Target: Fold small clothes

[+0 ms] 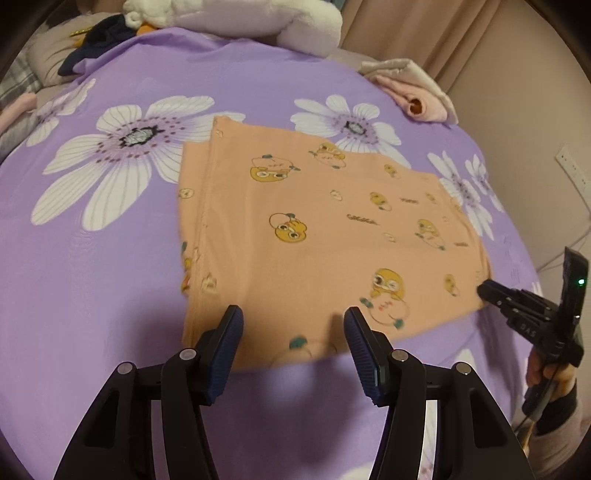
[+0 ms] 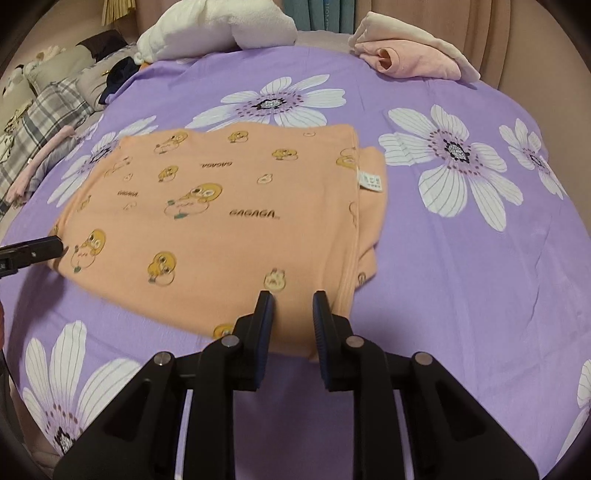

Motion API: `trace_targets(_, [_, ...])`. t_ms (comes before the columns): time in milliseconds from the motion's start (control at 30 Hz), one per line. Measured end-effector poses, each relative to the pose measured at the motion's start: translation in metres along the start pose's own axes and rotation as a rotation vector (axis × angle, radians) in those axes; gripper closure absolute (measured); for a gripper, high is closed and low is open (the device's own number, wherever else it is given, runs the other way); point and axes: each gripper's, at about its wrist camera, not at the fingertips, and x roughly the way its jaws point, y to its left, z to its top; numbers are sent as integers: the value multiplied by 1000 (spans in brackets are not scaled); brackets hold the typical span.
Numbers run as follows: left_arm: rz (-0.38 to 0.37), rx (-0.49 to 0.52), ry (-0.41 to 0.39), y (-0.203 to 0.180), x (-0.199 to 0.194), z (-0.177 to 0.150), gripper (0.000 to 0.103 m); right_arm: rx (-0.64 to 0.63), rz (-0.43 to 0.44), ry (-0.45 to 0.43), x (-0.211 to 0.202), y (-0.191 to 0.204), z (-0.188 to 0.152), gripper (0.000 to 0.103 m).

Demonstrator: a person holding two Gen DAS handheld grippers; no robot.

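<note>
At the near edge of the bed point(image 1: 92, 280), my left tongs point(image 1: 293, 321) stand half wide over the hem of the orange garment point(image 1: 314, 229), pinching nothing. My right tongs point(image 2: 293, 306) are narrow at its other near corner, maybe to take that hem. Farther, folded pink clothes point(image 2: 413, 55) wait near the far edge.

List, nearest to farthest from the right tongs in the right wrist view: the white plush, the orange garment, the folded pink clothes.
1. Orange garment, directly beneath the right tongs.
2. Folded pink clothes, far right edge of the bed.
3. White plush, far side, left of centre; nearly level with the pink clothes.
</note>
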Motion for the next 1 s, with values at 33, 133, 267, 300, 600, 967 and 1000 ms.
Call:
trace_targets(33, [-14,-10,-10,1,-7,-2,45,-7,-2,-1,-3,2,-1,79])
trace_targets(133, [-18,-30,-34,5,-23,-7,45,-25,-4,-14,-14,10,-3,80])
trace_targets(267, [-21,-87,-43,17,-34,-12,43,-52,-8,-38,-26,20,-2,76])
trace_targets(300, [-22,-102,-46,21,-35,-13,38,-54,-8,-41,-27,22,-2,73])
trace_targets(600, [-114,-292,-36,60,-32,-17,30,-58,29,-51,-36,39,0,55])
trace_targets(967, [-260,-448,-16,84,-14,-9,25,-42,87,-37,-27,53,6,54])
trace_targets(1000, [-268,-458,-17,85,-12,-7,24,-42,89,-38,-27,54,7,54])
